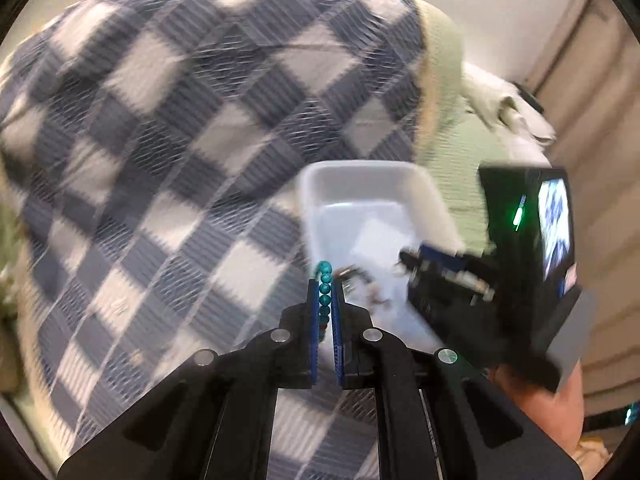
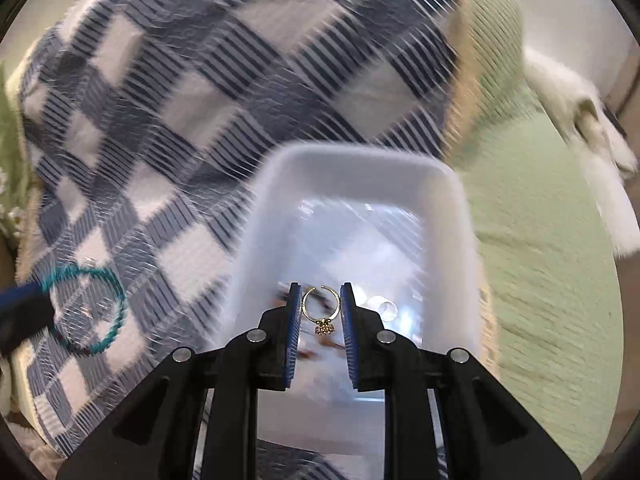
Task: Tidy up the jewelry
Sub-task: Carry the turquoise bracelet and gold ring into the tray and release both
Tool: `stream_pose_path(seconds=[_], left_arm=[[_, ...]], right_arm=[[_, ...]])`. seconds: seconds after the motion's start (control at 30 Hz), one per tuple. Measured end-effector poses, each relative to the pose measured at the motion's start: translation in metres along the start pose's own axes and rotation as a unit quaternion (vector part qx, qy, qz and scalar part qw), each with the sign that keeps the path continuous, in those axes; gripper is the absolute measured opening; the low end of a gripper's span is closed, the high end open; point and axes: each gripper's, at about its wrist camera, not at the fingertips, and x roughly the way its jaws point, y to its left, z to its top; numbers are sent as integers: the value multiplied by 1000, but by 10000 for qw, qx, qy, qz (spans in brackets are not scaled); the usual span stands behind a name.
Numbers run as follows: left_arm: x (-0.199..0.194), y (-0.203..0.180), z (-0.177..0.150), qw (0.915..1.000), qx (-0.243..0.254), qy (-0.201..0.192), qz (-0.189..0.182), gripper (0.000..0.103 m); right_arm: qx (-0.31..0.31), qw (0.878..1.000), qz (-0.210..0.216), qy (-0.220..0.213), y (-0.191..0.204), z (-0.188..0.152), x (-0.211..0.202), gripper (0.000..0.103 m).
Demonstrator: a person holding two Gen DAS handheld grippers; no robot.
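Note:
My left gripper (image 1: 325, 292) is shut on a teal bead bracelet (image 1: 324, 286), held above the blue-and-white checked blanket just left of the white plastic tray (image 1: 320, 184). In the right wrist view the bracelet (image 2: 90, 312) hangs as a loop from the left gripper's blue fingers (image 2: 20, 294) at the far left. My right gripper (image 2: 320, 308) is over the white tray (image 2: 260, 216) and is shut on a gold ring with a small charm cluster (image 2: 320, 308). The right gripper (image 1: 404, 258) shows in the left wrist view at the tray's near right side.
The checked blanket (image 1: 180, 120) covers a bed with a pale green sheet (image 2: 540, 220). A white cloth (image 2: 592, 140) lies at the far right. Small jewelry pieces (image 2: 382, 304) lie in the tray bottom. Both views are motion-blurred.

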Motion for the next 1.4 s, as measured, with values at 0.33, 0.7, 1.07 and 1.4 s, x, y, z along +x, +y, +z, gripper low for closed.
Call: stream_pose_path(seconds=[0.33, 0.7, 1.07, 1.4], left_arm=[[131, -48, 46, 9982, 351, 480, 12, 6], [200, -35, 46, 9927, 335, 1124, 287, 7], [179, -2, 45, 9942, -38, 898, 589, 37], [127, 13, 42, 9974, 3, 423, 581, 47]], right_arm=[[388, 9974, 21, 611, -54, -15, 44, 20], [406, 9954, 168, 856, -62, -26, 59, 20], [291, 9944, 232, 987, -49, -28, 70, 20], [150, 9931, 255, 1139, -32, -26, 88, 21]])
